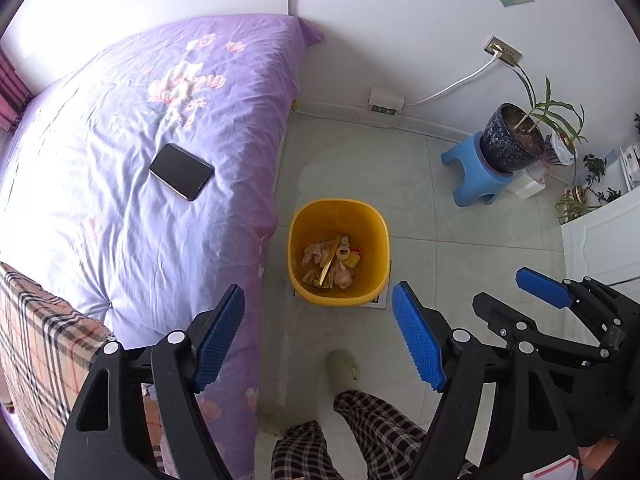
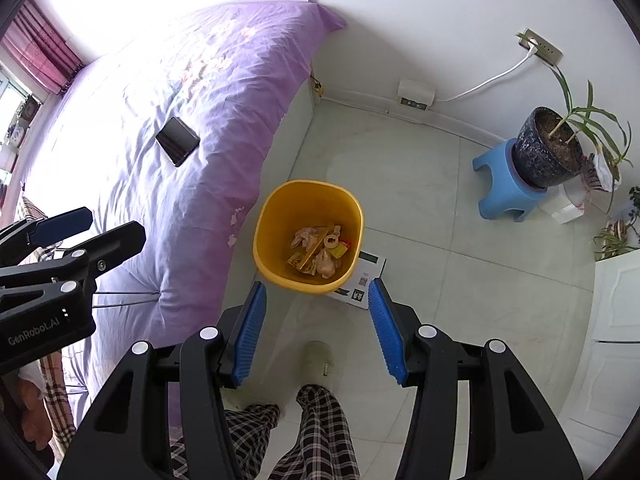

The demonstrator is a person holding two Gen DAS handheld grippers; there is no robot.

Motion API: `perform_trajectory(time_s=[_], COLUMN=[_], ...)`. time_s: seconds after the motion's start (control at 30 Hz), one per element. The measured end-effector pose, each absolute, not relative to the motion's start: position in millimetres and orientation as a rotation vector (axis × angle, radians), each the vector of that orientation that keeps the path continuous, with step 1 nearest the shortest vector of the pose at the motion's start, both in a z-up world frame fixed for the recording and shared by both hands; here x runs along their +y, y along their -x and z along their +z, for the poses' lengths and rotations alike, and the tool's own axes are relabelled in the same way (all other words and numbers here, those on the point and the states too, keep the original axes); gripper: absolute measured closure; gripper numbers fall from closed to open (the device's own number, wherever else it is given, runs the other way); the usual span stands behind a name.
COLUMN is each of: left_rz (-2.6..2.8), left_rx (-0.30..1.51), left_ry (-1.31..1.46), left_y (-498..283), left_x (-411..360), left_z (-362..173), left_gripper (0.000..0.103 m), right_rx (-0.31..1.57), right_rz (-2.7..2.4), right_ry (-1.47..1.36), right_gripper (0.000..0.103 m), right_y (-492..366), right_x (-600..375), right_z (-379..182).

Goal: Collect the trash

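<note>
A yellow bin [image 1: 339,216] [image 2: 308,200] stands on the floor beside the bed, and crumpled wrappers and scraps [image 1: 330,262] [image 2: 318,254] lie at its bottom. My left gripper [image 1: 320,336] hangs high above the floor, just short of the bin, open, with nothing between its blue pads [image 1: 218,340]. My right gripper [image 2: 318,330] hovers beside it at the same height, also open and empty. In the left wrist view the right gripper [image 1: 520,292] shows at the right edge. The left gripper's fingers [image 2: 64,224] show at the left edge of the right wrist view.
A bed with a purple floral quilt [image 1: 140,140] [image 2: 180,140] fills the left; a black phone [image 1: 181,171] [image 2: 177,141] lies on it. A blue stool [image 1: 472,172] [image 2: 508,184] carries a potted plant [image 1: 512,136] [image 2: 548,148]. White cardboard [image 2: 360,280] lies under the bin. Checked trouser legs [image 2: 316,432] and a slipper [image 1: 340,364] are below me.
</note>
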State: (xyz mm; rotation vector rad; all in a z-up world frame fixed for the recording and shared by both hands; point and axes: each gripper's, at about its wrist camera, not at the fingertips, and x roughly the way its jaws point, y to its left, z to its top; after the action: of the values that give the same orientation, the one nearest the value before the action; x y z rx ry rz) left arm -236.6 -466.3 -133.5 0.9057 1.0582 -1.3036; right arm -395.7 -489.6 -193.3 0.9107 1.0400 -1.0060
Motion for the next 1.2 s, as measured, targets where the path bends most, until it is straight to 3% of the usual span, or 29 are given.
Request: perform_trajectory(time_s=[1.2], left_rz=[-1.285], left_rx=[1.058], left_ry=[-0.918], left_y=[233.3], left_x=[-468.9], left_z=[-133.9], left_gripper=[0.023], right_rx=[1.035], right_rz=[-1.001], right_ry=[-0.921], right_gripper=[0.047], right_y=[392.3], right_x=[-497.2], right_z=[-193.3])
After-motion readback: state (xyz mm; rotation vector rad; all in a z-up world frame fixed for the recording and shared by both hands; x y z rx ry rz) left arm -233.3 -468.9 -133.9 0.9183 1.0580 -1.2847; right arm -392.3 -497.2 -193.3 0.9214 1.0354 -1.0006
